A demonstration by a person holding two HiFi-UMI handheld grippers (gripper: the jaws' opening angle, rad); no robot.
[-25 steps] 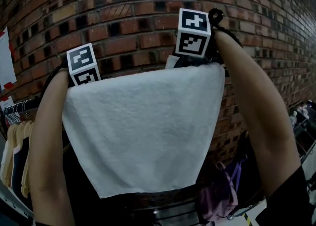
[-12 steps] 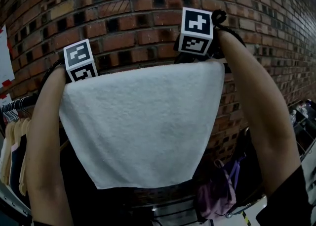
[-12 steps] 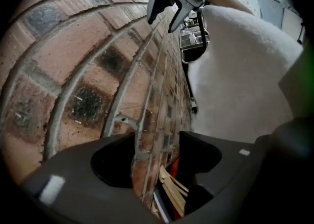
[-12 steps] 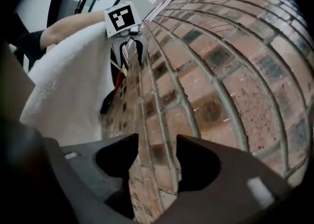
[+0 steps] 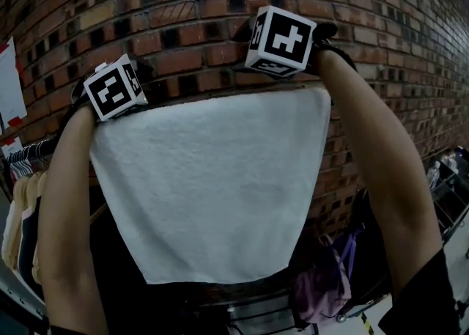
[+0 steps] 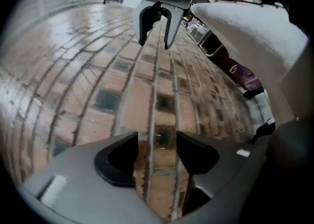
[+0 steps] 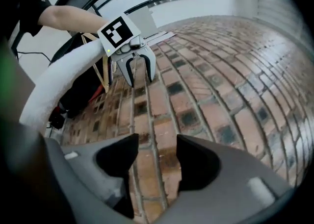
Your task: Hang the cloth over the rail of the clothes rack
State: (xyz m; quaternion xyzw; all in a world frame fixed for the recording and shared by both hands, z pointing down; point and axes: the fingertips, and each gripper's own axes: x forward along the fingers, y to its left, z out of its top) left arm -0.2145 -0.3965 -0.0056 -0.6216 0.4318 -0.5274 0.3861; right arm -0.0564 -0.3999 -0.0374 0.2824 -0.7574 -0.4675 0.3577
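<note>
The white cloth (image 5: 212,187) hangs flat in front of the brick wall, its top edge folded over a rail that it hides. My left gripper (image 6: 156,152) points at the bricks. Its jaws are closing with nothing between them. Its marker cube (image 5: 113,90) sits just above the cloth's top left corner. My right gripper (image 7: 157,157) is open and empty, also facing the wall, with its cube (image 5: 282,39) above the top right corner. Each gripper view shows the other gripper (image 6: 156,22) (image 7: 135,68) beside the draped cloth (image 6: 255,27) (image 7: 64,83).
The brick wall (image 5: 183,4) stands close behind the cloth. Clothes on hangers (image 5: 22,223) fill a rack at the left. A purple bag (image 5: 322,289) hangs low at the right. My forearms (image 5: 374,172) flank the cloth.
Both marker cubes have tilted and drawn back from the cloth's top corners. The cloth has risen a little and hangs by itself.
</note>
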